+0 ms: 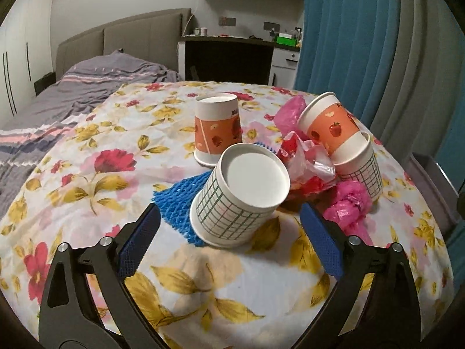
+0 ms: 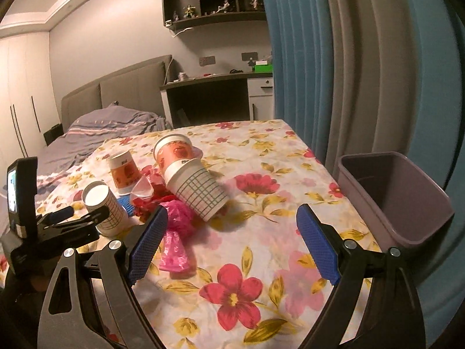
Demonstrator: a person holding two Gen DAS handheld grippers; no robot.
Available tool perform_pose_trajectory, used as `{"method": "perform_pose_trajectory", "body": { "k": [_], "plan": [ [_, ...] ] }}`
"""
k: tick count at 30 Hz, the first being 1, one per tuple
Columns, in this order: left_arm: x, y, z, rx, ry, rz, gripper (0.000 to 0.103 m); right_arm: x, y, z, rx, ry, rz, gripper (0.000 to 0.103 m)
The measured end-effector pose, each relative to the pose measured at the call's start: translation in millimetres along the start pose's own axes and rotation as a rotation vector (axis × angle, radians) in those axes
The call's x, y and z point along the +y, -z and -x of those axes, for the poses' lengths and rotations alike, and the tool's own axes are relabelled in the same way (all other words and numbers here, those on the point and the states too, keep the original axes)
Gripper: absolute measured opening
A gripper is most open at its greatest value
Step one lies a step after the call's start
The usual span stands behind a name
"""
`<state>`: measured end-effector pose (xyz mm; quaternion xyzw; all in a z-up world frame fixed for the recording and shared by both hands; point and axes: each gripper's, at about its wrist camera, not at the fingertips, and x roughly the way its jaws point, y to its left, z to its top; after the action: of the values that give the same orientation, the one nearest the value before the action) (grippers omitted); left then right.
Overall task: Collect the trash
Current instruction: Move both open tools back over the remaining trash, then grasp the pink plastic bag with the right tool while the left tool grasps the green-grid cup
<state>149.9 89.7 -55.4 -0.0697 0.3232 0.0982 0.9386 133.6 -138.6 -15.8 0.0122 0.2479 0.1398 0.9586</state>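
1. Four paper cups sit on the floral tablecloth [image 2: 261, 157], none binned yet. The purple bin [image 2: 407, 203] at the table's right edge looks empty as far as its inside shows.
2. Trash layout:
   - Near grid cup [image 1: 238, 195] is tipped, base toward the left camera, leaning on the blue foam net [image 1: 177, 200].
   - An orange apple cup [image 1: 218, 128] stands upside down behind it.
   - A second orange cup [image 1: 328, 122] is nested in another grid cup [image 1: 360, 165], both lying on their sides.
   - Red and clear wrappers [image 1: 305, 157] lie between the cups; a crumpled pink bag [image 2: 177, 224] lies in front.
3. Left gripper [image 1: 229, 232]: jaws spread wide, holding nothing, lined up on the near grid cup with the cup between the pads but apart from them.
4. Right gripper [image 2: 232, 238]: jaws also wide apart, empty, hovering over bare cloth. The pink bag is just beside its left pad; the bin is off to its right.
5. Step in hand, my read: first pick, approach phase, left side leading.
6. Next move calls for:
   - Left advances a bit, then closes across the cup wall. Light squeeze, since thin paper will likely crush.
   - The cup is tilted on the net, so it may roll or drag the net along.
   - The bin is on the right, so carry the cup across, or let the right take the pink bag first.
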Motion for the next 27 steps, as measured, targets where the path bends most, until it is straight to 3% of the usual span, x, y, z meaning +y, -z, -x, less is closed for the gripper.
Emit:
{"method": "perform_pose_trajectory", "body": {
  "k": [8,16,24,27],
  "plan": [
    [-1.9,-2.5,-16.8,0.044,0.021,-0.001,0.062,11.3,-5.9,-11.7,0.012,-0.018,0.031,0.087],
    [0.1,-2.7,-15.3,0.023,0.038,0.003,0.059,18.1,-5.7,-22.8,0.036,-0.033,0.048,0.087],
    [9.0,-7.0,18.8,-0.069,0.04,0.03,0.058,40.2,13.2,-53.0,0.149,-0.081,0.095,0.086],
    [13.4,-4.6,30.9,-0.083,0.042,0.039,0.058,50.5,19.8,-65.5,0.201,-0.097,0.116,0.081]
  ]
}}
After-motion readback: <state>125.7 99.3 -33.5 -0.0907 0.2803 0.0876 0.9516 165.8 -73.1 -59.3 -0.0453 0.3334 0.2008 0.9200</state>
